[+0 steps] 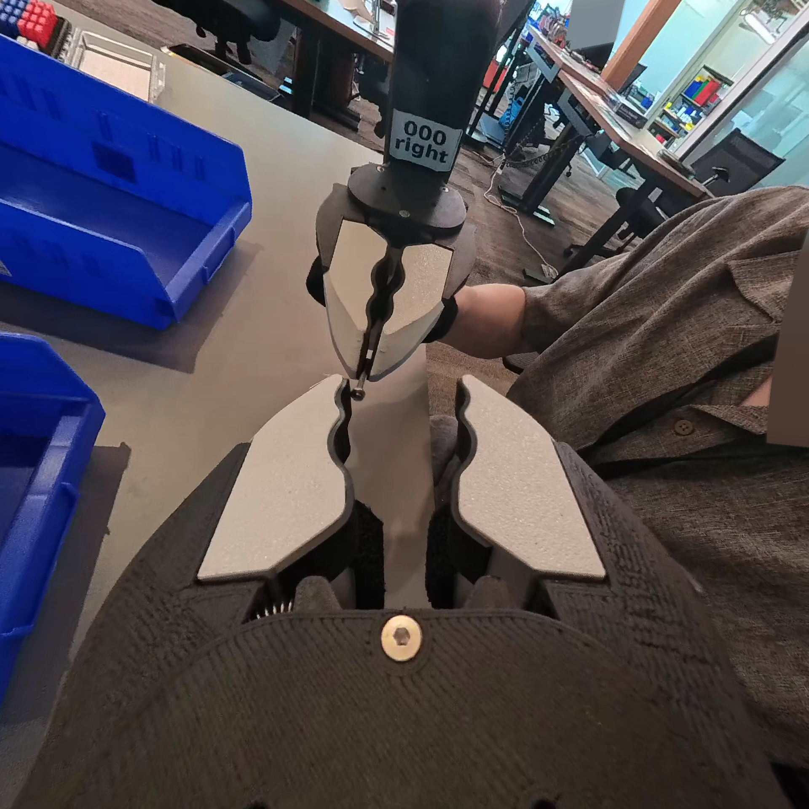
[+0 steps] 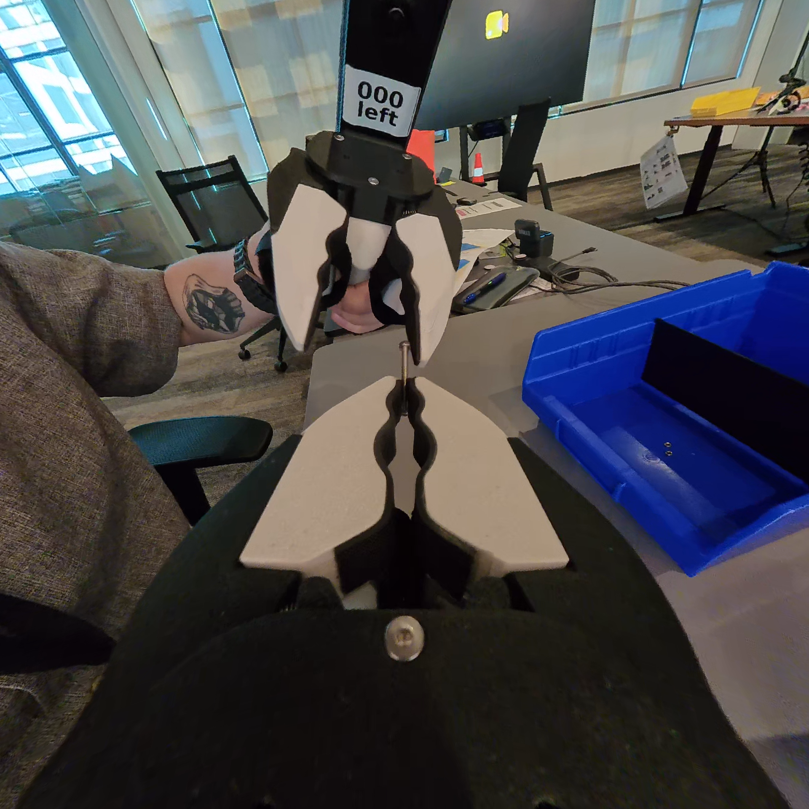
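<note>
1. Grey foam pads line both grippers, and the two tools point at each other nose to nose above the near edge of a grey table (image 1: 271,184).
2. Right gripper (image 2: 405,385) has its fingers pinched nearly together on a thin metal screw (image 2: 403,372). The shank sits between the tips and the head end sticks out toward the other tool. You can see the same screw (image 1: 361,385) from the left wrist view, poking out of the right gripper (image 1: 365,372).
3. Left gripper (image 1: 400,385) is wide open, with a clear gap between the pads and nothing clamped in it. In the right wrist view the left gripper (image 2: 359,350) hangs spread apart, and one of its fingertips (image 2: 420,350) sits just beside the screw's head. Can't tell if it's actually touching.
4. So the screw is up in the air between the two tools, held by the right one only, not resting on the table.
5. Off to one side there's a blue bin (image 2: 656,437) with a black divider (image 2: 718,376) and a couple of tiny round metal bits (image 2: 667,449) lying on its floor. The left wrist view shows two blue bins, a farther one (image 1: 131,227) and a nearer one (image 1: 39,503).
6. Whoever's holding them wears a grey woven shirt (image 1: 656,350), and a forearm with a dark wristband (image 2: 245,280) shows behind the left tool.
</note>
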Demonstrator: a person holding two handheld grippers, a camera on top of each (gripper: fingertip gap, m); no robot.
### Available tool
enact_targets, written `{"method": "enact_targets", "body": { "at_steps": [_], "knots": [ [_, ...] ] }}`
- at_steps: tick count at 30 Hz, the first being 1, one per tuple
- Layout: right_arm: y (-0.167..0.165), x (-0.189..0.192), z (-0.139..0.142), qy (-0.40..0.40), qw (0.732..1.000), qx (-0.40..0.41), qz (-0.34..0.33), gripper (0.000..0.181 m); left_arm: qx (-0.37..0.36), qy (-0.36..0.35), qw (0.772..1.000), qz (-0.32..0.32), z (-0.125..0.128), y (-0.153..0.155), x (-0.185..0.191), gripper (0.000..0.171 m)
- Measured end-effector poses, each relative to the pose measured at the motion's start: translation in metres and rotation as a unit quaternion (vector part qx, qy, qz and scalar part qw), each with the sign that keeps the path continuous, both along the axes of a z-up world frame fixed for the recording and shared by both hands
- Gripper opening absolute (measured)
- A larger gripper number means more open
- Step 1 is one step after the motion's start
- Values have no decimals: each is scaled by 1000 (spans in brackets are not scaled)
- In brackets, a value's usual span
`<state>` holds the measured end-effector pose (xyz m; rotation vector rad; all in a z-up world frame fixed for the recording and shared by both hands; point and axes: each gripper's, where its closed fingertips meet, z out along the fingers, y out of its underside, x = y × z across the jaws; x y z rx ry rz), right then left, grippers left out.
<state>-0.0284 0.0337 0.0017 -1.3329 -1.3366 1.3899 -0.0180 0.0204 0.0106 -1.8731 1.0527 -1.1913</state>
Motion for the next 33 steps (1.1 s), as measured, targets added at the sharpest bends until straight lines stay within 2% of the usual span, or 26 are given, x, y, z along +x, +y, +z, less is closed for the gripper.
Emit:
{"method": "enact_targets", "body": {
  "at_steps": [3, 7, 10, 12, 17, 21, 26, 33],
  "knots": [
    [0, -1, -4, -3, 1000, -6, 2, 2, 5, -1, 1000, 8, -2, 2, -3, 43],
    [0, 2, -10, -1, 1000, -22, 4, 2, 37, 44, 998, 33, -26, 6, -9, 41],
    [-1, 3, -17, -1, 999, -44, 14, 2, 56, 52, 996, 43, -35, 6, -10, 36],
    [-3, 4, -21, -2, 997, -66, 28, 2, 79, 64, 994, 44, -40, 6, -11, 29],
    [-10, 6, -33, 7, 984, -157, 79, 2, 131, 96, 986, 26, -46, 3, -12, 30],
    [-10, 4, -37, 13, 978, -186, 93, 2, 133, 113, 985, 11, -49, 1, -12, 31],
    [-11, 0, -35, 15, 975, -193, 105, 2, 130, 121, 984, 2, -51, 3, -11, 25],
    [-8, -2, -38, 2, 982, -169, 89, 2, 94, 107, 990, 6, -51, 5, -11, 13]
  ]
}}
